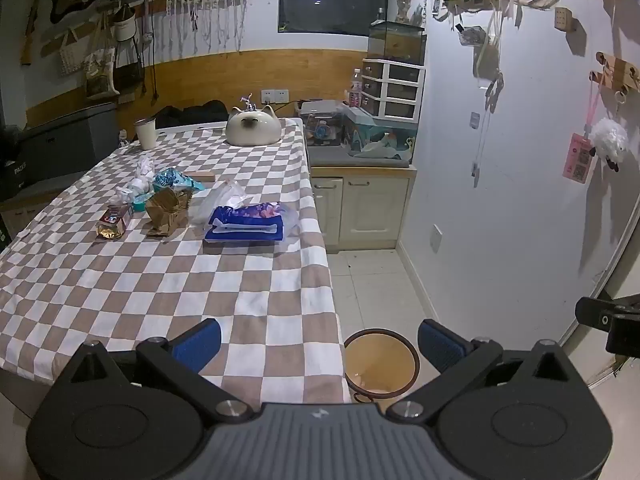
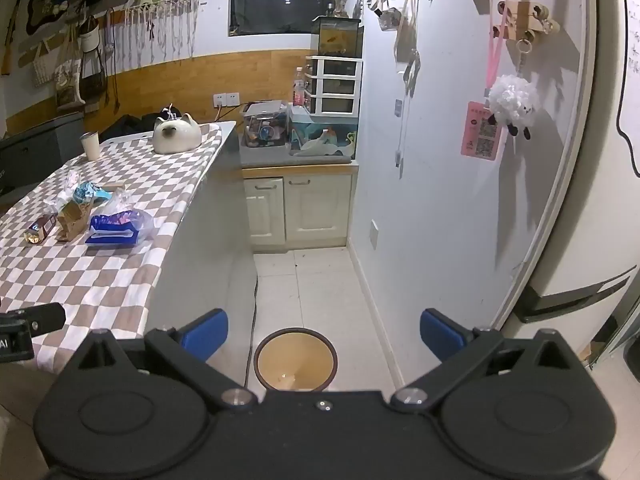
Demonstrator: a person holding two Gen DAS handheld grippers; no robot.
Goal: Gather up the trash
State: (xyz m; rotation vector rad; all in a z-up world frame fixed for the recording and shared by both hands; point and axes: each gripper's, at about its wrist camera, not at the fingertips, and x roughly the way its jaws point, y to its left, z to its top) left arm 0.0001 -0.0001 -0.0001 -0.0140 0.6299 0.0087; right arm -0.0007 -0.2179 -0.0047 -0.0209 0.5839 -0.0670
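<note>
Trash lies on the checkered table (image 1: pixel 160 280): a blue plastic package (image 1: pixel 248 224), a brown paper carton (image 1: pixel 166 208), a small foil wrapper (image 1: pixel 114 222), a teal packet (image 1: pixel 176 180) and crumpled white tissue (image 1: pixel 140 180). A yellow bin (image 1: pixel 380 360) with a dark rim stands on the floor beside the table. My left gripper (image 1: pixel 320 344) is open and empty over the table's near corner. My right gripper (image 2: pixel 324 336) is open and empty above the bin (image 2: pixel 296 360). The trash also shows in the right wrist view, with the blue package (image 2: pixel 118 226) nearest.
A cat-shaped ceramic pot (image 1: pixel 252 128) and a white cup (image 1: pixel 146 133) stand at the table's far end. A cream cabinet (image 2: pixel 300 208) with tanks and drawers is at the back. A fridge (image 2: pixel 592 200) is on the right. A cable (image 2: pixel 254 320) runs down near the bin.
</note>
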